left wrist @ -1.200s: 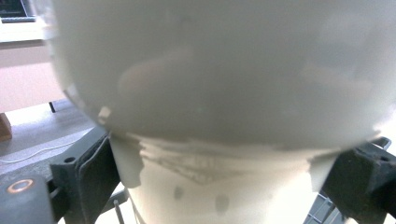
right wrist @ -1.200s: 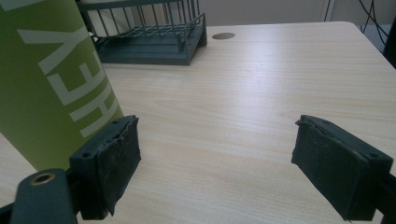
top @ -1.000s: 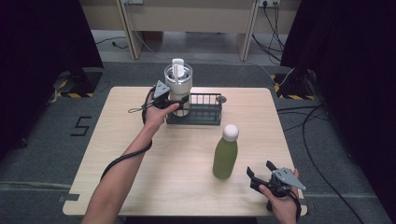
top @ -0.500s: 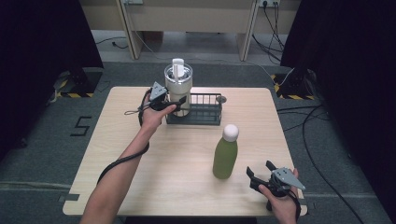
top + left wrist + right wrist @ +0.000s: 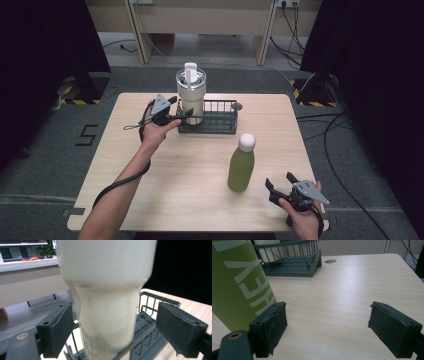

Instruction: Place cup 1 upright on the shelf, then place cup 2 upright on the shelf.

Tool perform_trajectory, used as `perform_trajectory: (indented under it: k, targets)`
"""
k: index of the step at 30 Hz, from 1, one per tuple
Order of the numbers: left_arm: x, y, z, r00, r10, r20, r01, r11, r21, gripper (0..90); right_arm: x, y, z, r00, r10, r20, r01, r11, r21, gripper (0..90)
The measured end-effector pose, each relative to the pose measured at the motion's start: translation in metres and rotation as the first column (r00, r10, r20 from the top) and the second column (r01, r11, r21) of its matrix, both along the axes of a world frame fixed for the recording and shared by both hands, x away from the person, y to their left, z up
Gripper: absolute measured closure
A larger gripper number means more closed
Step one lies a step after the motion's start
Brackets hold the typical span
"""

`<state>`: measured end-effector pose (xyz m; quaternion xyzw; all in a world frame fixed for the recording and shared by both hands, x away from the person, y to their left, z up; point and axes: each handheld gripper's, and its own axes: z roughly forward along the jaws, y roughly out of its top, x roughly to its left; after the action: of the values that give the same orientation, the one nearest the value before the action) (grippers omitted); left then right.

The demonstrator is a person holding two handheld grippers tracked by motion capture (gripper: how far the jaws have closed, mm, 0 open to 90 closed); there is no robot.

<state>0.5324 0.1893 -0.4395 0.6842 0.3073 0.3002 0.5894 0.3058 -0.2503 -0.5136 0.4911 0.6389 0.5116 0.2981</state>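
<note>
So the cream tumbler (image 5: 191, 95) stands upright in the left end of the black wire rack (image 5: 220, 116) at the back of the table (image 5: 150, 190). The left gripper (image 5: 186, 115) has its jaws wide, pads either side of the cup and not pressing on it. The right gripper (image 5: 280, 184) sits open and empty near the front edge, just beside the green bottle (image 5: 241, 165).
</note>
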Motion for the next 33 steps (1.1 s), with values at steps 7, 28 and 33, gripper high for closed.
perform_trajectory:
  k: [7, 28, 33]
  targets:
    - [-0.012, 0.020, -0.005, 0.9996, 0.026, -0.014, -0.026, 0.9994, -0.025, 14.3, -0.003, 0.002, 0.007, 0.9994, 0.010, 0.032, -0.010, 1.000, 0.005, 14.8]
    - [-0.047, 0.037, -0.005, 0.9999, 0.013, 0.005, -0.012, 0.9991, -0.041, 14.2, -0.009, 0.018, 0.023, 0.9893, 0.114, 0.091, -0.113, 0.993, -0.017, 10.0]
    - [-0.060, 0.046, -0.006, 0.9998, 0.019, 0.009, -0.019, 0.9989, -0.044, 14.1, -0.012, 0.023, 0.033, 0.9842, 0.128, 0.122, -0.127, 0.992, -0.014, 9.0]
